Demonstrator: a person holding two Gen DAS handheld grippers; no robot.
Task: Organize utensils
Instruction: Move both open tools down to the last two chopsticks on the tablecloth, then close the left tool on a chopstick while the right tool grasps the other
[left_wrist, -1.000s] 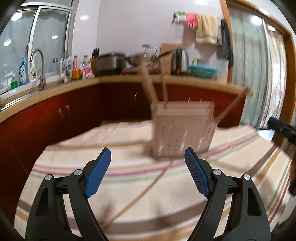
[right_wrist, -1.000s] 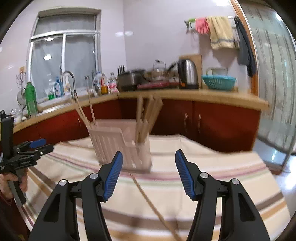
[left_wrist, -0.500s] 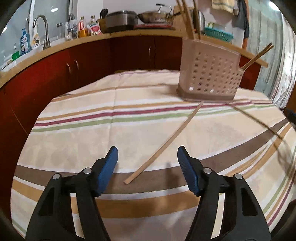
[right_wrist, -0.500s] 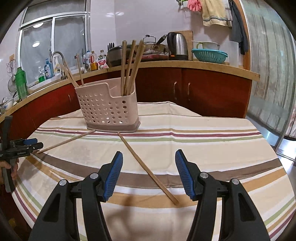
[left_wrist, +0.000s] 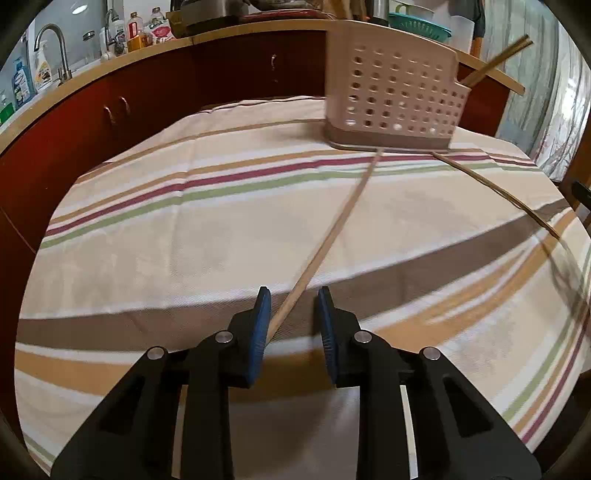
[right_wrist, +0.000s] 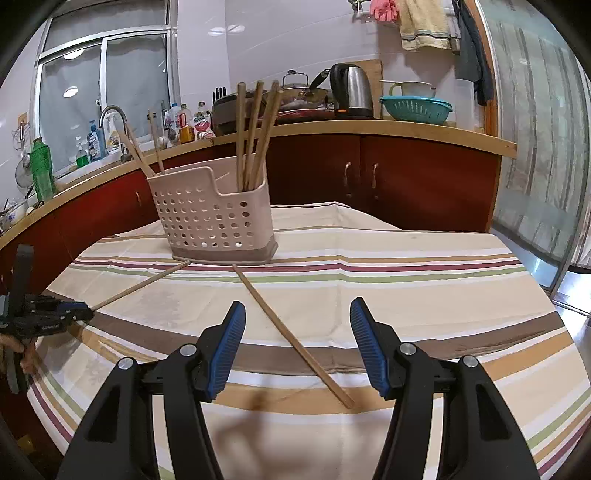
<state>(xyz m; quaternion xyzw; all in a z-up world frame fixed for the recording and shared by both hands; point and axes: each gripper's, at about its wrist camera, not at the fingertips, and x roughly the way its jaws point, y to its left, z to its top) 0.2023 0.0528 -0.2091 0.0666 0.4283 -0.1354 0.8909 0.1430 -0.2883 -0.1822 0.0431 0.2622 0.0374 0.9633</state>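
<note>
The left gripper (left_wrist: 291, 317) is now narrowing around the near chopstick (left_wrist: 332, 236) at lower centre, fingers apart, not yet clamped. The right gripper (right_wrist: 297, 345) is hovering wide open. An end pinch is risking the stick pivoting free.

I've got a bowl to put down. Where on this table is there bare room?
Free: the striped cloth right of the loose chopstick, and the far-left stretch toward the cabinets. Crowded: around the utensil caddy, where both loose chopsticks meet.
</note>
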